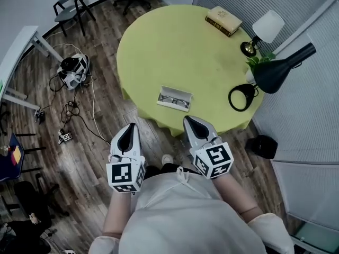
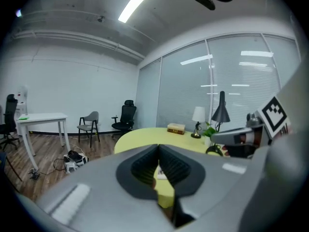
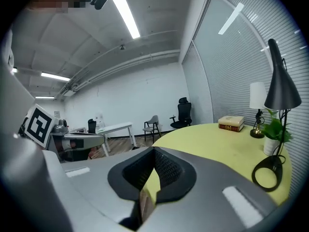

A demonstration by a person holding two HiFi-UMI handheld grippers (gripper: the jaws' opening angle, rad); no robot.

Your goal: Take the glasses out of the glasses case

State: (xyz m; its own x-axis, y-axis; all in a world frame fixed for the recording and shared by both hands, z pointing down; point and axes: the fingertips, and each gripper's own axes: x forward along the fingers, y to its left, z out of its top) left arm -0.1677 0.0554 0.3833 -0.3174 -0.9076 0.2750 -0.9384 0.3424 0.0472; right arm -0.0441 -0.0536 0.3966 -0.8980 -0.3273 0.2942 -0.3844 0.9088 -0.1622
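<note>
A round yellow-green desk [image 1: 175,52] carries the glasses case [image 1: 175,98], which lies open near the desk's near edge, a little right of the middle between the two grippers. Its long axis runs roughly along that edge, the left end slightly farther from the person than the right. The glasses [image 1: 175,101] lie inside it along the same line.

Well apart from the case, at the far side of the desk, is a book [image 1: 223,20]. Along the right rim stand a white-shaded lamp [image 1: 264,29], a small green plant [image 1: 259,62] and a black desk lamp [image 1: 275,73] with a ring-shaped base [image 1: 241,97]. Nothing stands between the grippers and the case.

The left gripper [image 1: 128,128] is over the wooden floor [image 1: 95,147], just short of the desk edge. Its fingers [image 2: 144,167] are closed tip to tip, with nothing between them. The right gripper [image 1: 192,121] is at the desk's near edge, just below the case. Its fingers [image 3: 166,170] are likewise pressed together and empty.

On the floor to the left lie tangled cables and a device [image 1: 74,70]. A grey chair [image 1: 71,3] stands beyond them, and a black bag [image 1: 263,146] sits on the floor to the right of the desk
</note>
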